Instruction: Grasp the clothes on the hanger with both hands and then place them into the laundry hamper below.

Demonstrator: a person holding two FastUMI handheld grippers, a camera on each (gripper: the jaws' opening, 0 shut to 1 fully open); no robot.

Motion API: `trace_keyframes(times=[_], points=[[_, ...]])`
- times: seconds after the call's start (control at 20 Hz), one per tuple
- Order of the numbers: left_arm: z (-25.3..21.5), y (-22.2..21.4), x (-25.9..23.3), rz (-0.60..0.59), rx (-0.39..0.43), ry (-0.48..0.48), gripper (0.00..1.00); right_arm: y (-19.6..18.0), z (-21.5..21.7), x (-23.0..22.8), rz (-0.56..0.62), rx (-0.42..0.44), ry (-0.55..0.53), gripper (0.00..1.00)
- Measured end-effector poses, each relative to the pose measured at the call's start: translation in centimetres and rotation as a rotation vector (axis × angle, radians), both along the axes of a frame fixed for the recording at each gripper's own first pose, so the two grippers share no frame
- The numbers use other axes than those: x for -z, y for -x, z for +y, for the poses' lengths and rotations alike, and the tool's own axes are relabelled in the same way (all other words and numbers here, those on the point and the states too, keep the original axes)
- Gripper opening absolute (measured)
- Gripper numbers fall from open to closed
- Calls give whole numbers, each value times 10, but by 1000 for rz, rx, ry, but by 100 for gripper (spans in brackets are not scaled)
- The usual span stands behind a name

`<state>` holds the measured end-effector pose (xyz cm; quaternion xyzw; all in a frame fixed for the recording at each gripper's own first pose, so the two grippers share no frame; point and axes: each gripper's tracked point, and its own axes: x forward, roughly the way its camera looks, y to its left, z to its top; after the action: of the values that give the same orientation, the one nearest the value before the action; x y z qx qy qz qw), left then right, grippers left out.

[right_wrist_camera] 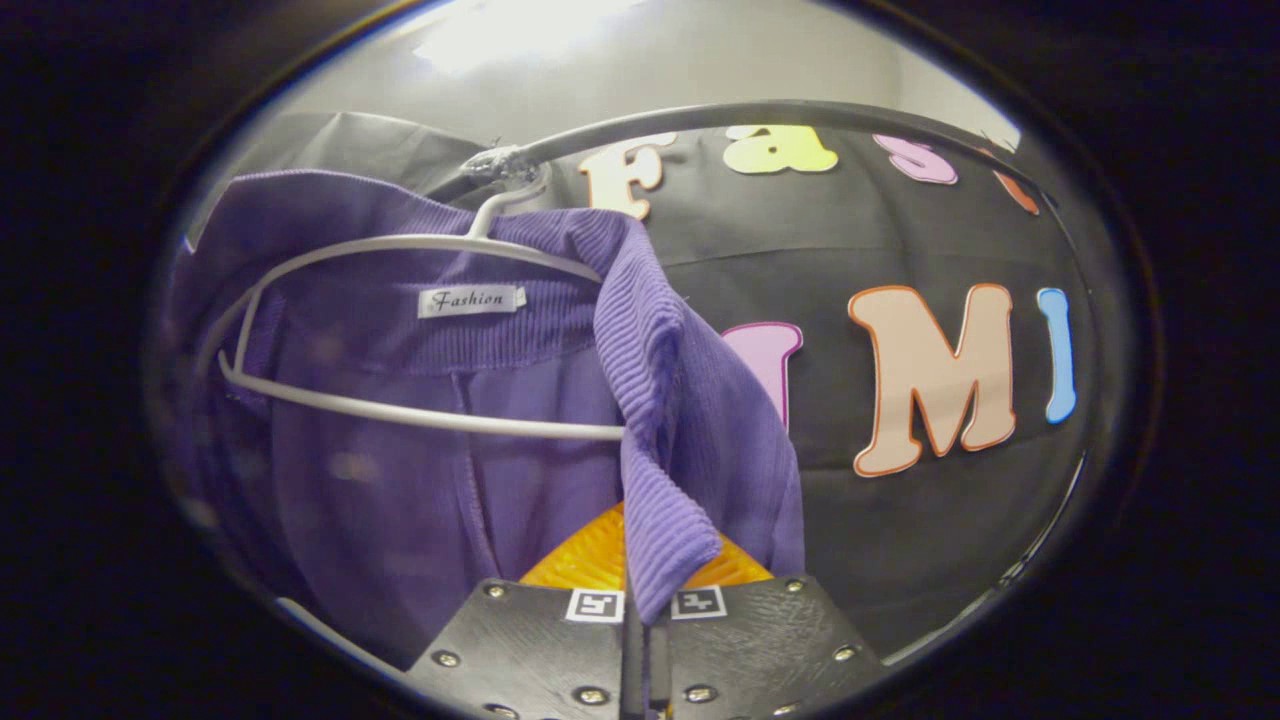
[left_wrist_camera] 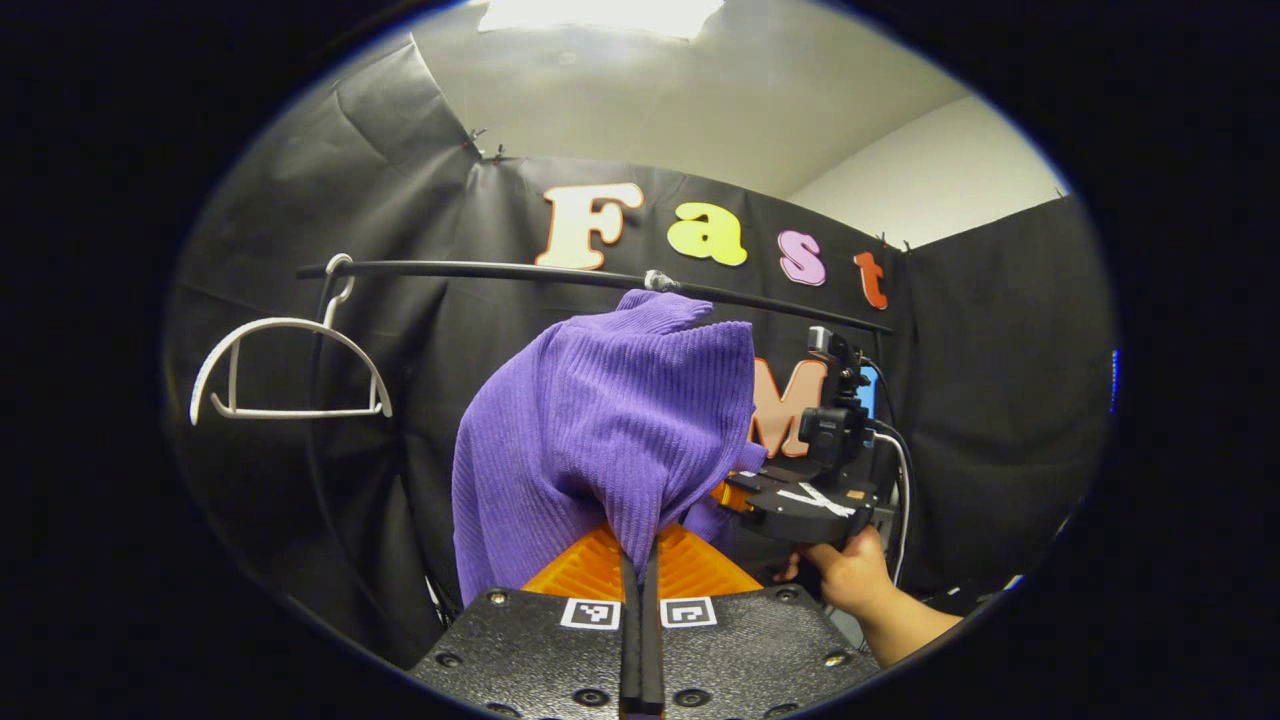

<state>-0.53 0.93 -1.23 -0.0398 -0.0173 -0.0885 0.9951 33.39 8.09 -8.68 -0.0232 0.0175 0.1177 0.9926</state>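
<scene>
Both the left tongs (left_wrist_camera: 640, 560) and the right tongs (right_wrist_camera: 640, 600) are pinching the purple sweater (left_wrist_camera: 600, 430), which is hanging below the black rail (left_wrist_camera: 600, 275), draped on a white hanger (right_wrist_camera: 420, 330).

Bright ceiling glare (left_wrist_camera: 600, 15) — dim, fisheye-warped edges.

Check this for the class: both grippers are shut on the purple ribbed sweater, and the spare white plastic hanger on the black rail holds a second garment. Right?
Not quite. The left gripper view shows the spare white plastic hanger bare on the black rail. Both grippers' jaws do pinch the purple ribbed sweater.
</scene>
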Motion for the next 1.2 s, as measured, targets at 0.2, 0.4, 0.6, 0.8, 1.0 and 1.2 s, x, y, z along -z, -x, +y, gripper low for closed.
trace_keyframes(times=[0.2, 0.4, 0.6, 0.8, 1.0, 1.2], points=[[48, 18, -28, -65, -38, -3, 0, 16, -15, -20, -52, 5, 47, 0], [112, 19, -73, -187, -172, -18, 2, 16, -55, -37, -70, 131, 99, 0], [142, -1, -105, -232, -260, -36, 0, 4, -73, -74, -144, 227, 134, 3], [146, -32, -121, -240, -272, -32, 1, -17, -85, -90, -148, 279, 137, 3], [144, -58, -117, -218, -253, -21, 1, -38, -107, -100, -150, 336, 97, 2], [140, -88, -95, -171, -224, 0, 0, -67, -112, -69, -48, 312, 35, 0]])
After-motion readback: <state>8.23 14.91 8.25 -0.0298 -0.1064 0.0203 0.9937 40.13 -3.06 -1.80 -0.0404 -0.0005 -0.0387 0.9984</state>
